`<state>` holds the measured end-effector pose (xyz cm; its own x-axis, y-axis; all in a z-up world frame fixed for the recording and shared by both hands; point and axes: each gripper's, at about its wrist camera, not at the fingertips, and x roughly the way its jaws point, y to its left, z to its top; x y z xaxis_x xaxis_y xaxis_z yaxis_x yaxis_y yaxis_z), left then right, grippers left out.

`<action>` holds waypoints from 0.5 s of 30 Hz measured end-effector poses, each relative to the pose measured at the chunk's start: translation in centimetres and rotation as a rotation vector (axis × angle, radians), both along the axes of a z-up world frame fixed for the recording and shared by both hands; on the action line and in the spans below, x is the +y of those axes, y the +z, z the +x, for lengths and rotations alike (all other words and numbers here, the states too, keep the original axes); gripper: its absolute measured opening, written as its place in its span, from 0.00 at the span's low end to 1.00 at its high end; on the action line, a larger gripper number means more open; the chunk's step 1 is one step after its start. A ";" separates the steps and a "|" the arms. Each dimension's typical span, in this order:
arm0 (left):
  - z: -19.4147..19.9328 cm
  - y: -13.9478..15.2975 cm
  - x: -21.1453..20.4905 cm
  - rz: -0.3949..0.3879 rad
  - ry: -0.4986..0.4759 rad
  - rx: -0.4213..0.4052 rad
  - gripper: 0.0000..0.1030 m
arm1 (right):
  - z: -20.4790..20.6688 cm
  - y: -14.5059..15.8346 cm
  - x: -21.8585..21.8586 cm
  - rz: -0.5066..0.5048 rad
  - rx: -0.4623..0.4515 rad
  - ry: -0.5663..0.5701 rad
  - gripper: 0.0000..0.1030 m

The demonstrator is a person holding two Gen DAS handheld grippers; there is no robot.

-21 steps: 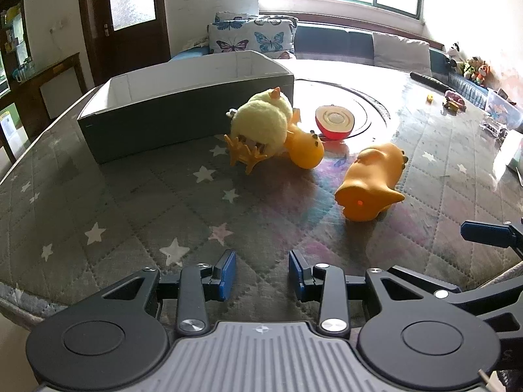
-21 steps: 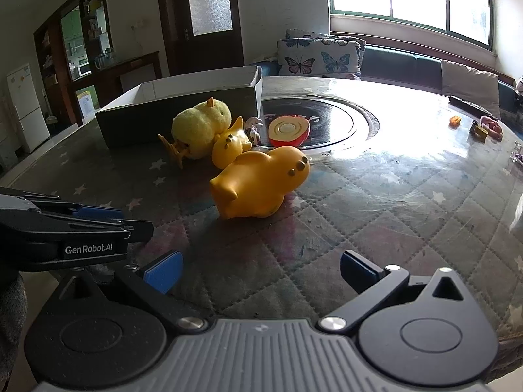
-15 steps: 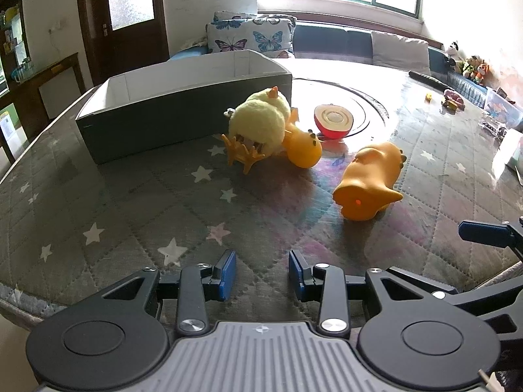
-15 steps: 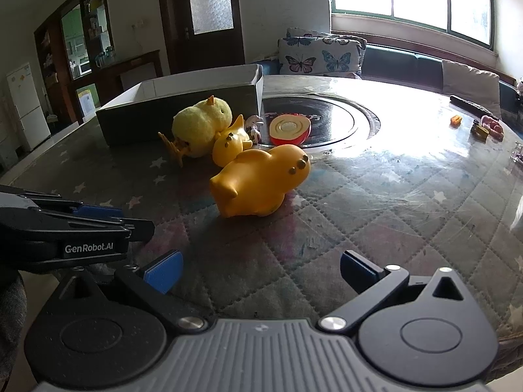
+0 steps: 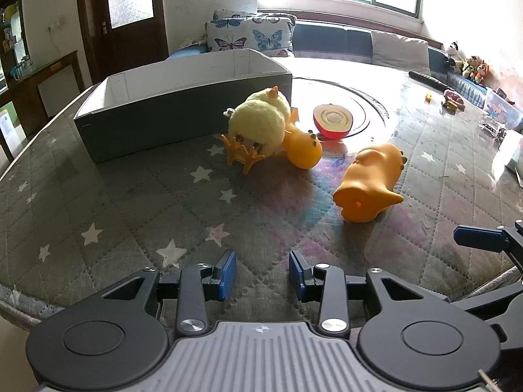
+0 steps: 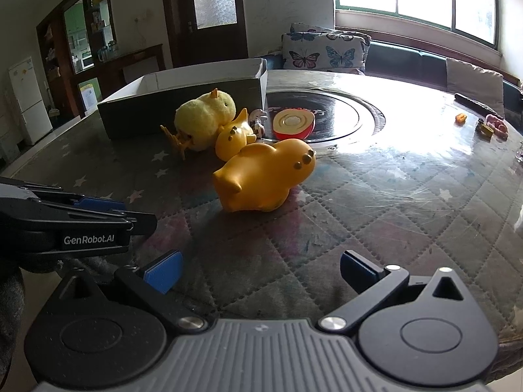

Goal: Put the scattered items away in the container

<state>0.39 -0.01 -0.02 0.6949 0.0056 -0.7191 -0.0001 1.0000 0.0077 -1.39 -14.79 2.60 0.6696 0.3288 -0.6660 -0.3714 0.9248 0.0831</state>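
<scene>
On the quilted star-patterned table [image 5: 98, 196] in front of you, the long grey box [image 5: 183, 121] with the white inside is the landmark, lying open-topped toward the far left. Just before its right end lies the fluffy yellow chick [image 5: 258, 124] on its side, orange feet toward you. The large orange rubber duck [image 5: 369, 186] lies tipped over, well apart from the box and nearest your grippers. A smaller orange duck [image 5: 302, 150] touches the chick on the side away from the box. Beyond it, off the box's right end, sits the red half fruit [image 5: 332, 124], cut face up. Your left gripper [image 5: 261, 274] hovers low over the table with its blue pads a narrow gap apart, holding nothing. Your right gripper [image 6: 260, 269] is spread wide and empty, aimed at the large duck.
</scene>
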 end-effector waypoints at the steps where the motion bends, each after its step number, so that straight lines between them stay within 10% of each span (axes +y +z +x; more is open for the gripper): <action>1: 0.0 0.0 0.0 0.000 0.000 0.001 0.37 | 0.0 0.0 -0.1 0.000 0.000 -0.001 1.00; 15: 0.4 0.1 -0.2 -0.002 -0.005 0.008 0.37 | 0.6 -0.1 0.1 -0.004 0.003 -0.001 1.00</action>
